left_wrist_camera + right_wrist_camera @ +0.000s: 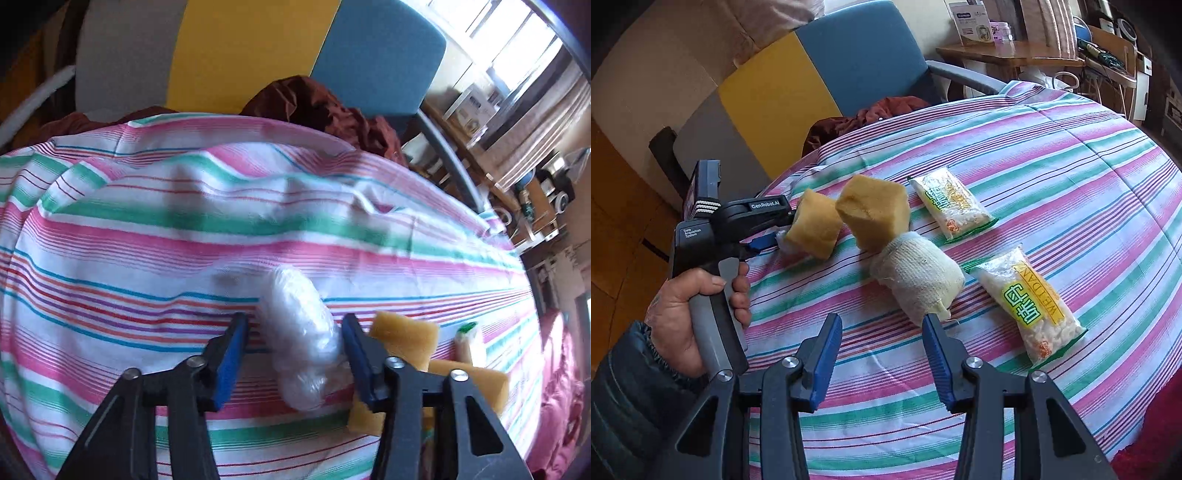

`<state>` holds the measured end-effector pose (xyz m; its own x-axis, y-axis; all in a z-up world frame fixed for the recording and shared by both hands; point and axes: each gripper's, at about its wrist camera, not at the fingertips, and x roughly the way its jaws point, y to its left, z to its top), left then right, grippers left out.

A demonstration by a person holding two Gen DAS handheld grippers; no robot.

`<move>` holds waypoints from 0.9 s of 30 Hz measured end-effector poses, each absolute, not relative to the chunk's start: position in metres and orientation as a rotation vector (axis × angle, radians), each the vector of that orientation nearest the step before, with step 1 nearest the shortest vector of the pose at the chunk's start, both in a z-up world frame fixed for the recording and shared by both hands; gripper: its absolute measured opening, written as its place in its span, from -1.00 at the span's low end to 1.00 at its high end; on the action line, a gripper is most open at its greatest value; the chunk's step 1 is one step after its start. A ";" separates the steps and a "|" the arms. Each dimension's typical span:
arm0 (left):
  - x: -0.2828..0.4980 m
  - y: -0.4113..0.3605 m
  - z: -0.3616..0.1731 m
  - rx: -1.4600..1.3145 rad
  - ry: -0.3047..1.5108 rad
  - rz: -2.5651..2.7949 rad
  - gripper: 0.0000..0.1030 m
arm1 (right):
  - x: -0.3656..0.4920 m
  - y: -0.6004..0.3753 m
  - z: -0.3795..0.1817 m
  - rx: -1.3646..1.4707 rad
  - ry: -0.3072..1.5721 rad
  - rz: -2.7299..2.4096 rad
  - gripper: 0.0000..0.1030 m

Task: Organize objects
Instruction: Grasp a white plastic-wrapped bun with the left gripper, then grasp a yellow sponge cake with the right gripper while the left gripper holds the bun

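Bundle [299,339], white, clear-wrapped, lies on striped cloth [147,240] just beside yellow sponge blocks [404,332] | left gripper [293,321]: jaws spread astride bundle, left pad clear of it | right gripper [882,321]: jaws spread, nothing between, near gauze-wrapped roll [916,277] | two snack packets [951,203] beyond roll

Tablecloth [1052,155]: white with pink, green, blue and red stripes. Two sponges [873,212], centre frame: tan-yellow. Rolled cloth [916,273]: off-white. Two packets [1030,299], right: clear, yellow-green print. Chair [860,55], upper frame: blue and yellow panels.
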<state>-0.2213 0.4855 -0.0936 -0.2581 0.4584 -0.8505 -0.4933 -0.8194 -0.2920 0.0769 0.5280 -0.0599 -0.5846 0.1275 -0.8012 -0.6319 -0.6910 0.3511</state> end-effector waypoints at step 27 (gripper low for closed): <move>-0.027 0.338 -0.097 -1.181 0.279 2.019 -0.39 | 0.064 0.507 -0.062 -1.172 0.760 2.344 -0.12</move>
<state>-0.0274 0.3382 -0.0968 -0.2780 0.5052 -0.8170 -0.7075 -0.6830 -0.1816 0.0637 0.5070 -0.0617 -0.5623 0.1158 -0.8188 -0.5742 -0.7672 0.2858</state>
